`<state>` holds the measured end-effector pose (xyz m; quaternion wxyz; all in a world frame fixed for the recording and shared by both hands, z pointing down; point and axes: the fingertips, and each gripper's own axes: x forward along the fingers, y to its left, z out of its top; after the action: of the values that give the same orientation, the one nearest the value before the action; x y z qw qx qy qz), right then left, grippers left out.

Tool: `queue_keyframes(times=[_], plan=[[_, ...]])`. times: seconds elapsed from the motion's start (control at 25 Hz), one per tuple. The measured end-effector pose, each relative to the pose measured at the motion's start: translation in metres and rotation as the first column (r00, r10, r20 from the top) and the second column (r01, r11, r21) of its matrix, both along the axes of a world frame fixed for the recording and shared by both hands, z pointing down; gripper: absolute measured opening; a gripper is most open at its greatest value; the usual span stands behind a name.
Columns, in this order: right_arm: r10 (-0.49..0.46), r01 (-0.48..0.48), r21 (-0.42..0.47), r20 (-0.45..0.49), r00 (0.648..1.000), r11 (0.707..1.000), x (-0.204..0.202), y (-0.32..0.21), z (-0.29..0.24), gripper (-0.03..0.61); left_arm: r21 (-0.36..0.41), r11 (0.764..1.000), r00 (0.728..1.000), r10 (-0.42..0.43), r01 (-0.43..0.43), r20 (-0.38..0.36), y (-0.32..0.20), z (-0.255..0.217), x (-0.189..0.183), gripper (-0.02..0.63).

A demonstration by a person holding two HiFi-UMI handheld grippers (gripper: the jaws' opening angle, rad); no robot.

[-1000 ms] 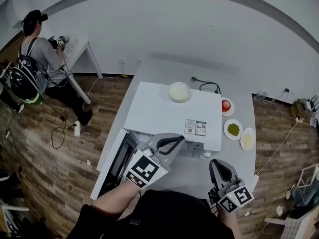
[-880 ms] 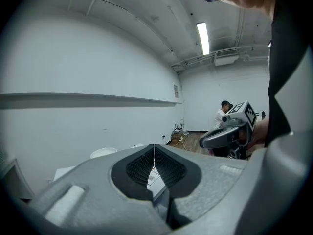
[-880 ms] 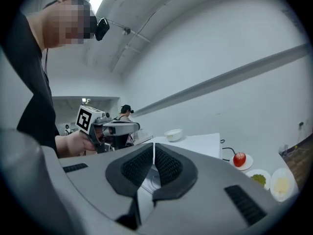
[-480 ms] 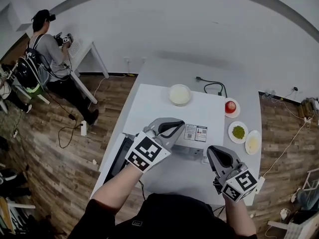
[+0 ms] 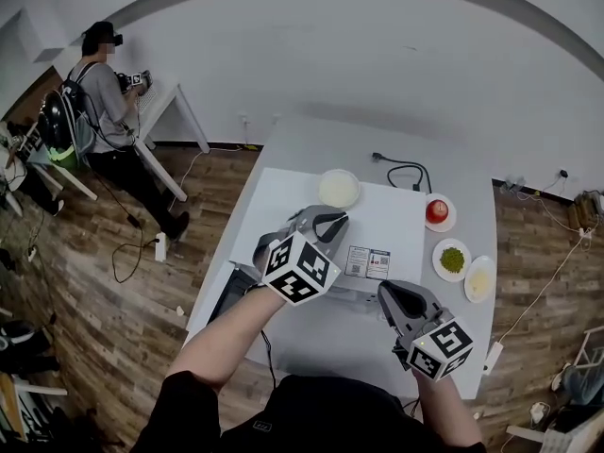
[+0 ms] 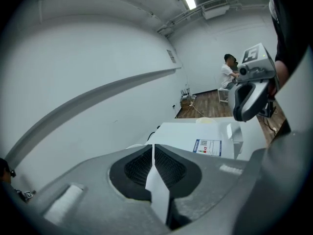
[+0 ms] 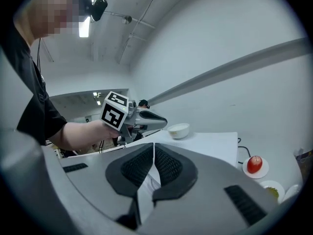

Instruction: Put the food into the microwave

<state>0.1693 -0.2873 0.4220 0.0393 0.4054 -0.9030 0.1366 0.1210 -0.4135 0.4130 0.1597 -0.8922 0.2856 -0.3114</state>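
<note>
The white microwave (image 5: 283, 217) sits on the grey table (image 5: 311, 333), its dark door (image 5: 236, 293) swung open at the front left. A white bowl (image 5: 339, 188) stands on its top. My left gripper (image 5: 332, 221) is shut and empty above the microwave's top, just in front of the bowl. The right gripper (image 5: 394, 296) is shut and empty lower right, over the table. A red apple on a plate (image 5: 437, 210), a plate of green food (image 5: 452, 259) and a plate of pale yellow food (image 5: 479, 278) lie to the right. The right gripper view shows the bowl (image 7: 178, 130), the apple (image 7: 254, 164) and the left gripper (image 7: 159, 122).
A black power cable (image 5: 401, 168) lies behind the microwave. A label (image 5: 368, 261) is stuck near the front edge of its top. A person (image 5: 104, 102) stands at a white table far left. The grey table's right edge runs just past the plates.
My left gripper has moved forward and to the right, from the microwave's front to above its top near the bowl. The right gripper has shifted slightly forward and left.
</note>
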Motion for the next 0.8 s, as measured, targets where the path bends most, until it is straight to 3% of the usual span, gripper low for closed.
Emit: queue_keyframes(times=[0.16, 0.28, 0.56, 0.8], plan=[[0.007, -0.007, -0.023, 0.000, 1.000, 1.000, 0.003, 0.002, 0.010, 0.018, -0.025, 1.000, 0.996, -0.001, 0.003, 0.089, -0.018, 0.022, 0.002, 0.012], [0.015, -0.015, -0.039, -0.013, 1.000, 0.999, 0.004, 0.007, 0.017, 0.018, -0.041, 0.999, 0.985, 0.001, 0.006, 0.170, -0.028, 0.038, -0.003, 0.095], [0.019, -0.020, -0.068, -0.027, 0.999, 0.997, 0.006, 0.012, 0.026, 0.018, 0.020, 1.000, 0.963, 0.001, -0.007, 0.268, -0.045, 0.048, -0.002, 0.120], [0.032, -0.037, -0.071, -0.068, 0.997, 0.997, 0.008, 0.016, 0.030, 0.018, 0.075, 0.995, 0.910, 0.030, -0.066, 0.414, -0.049, 0.062, 0.001, 0.120]])
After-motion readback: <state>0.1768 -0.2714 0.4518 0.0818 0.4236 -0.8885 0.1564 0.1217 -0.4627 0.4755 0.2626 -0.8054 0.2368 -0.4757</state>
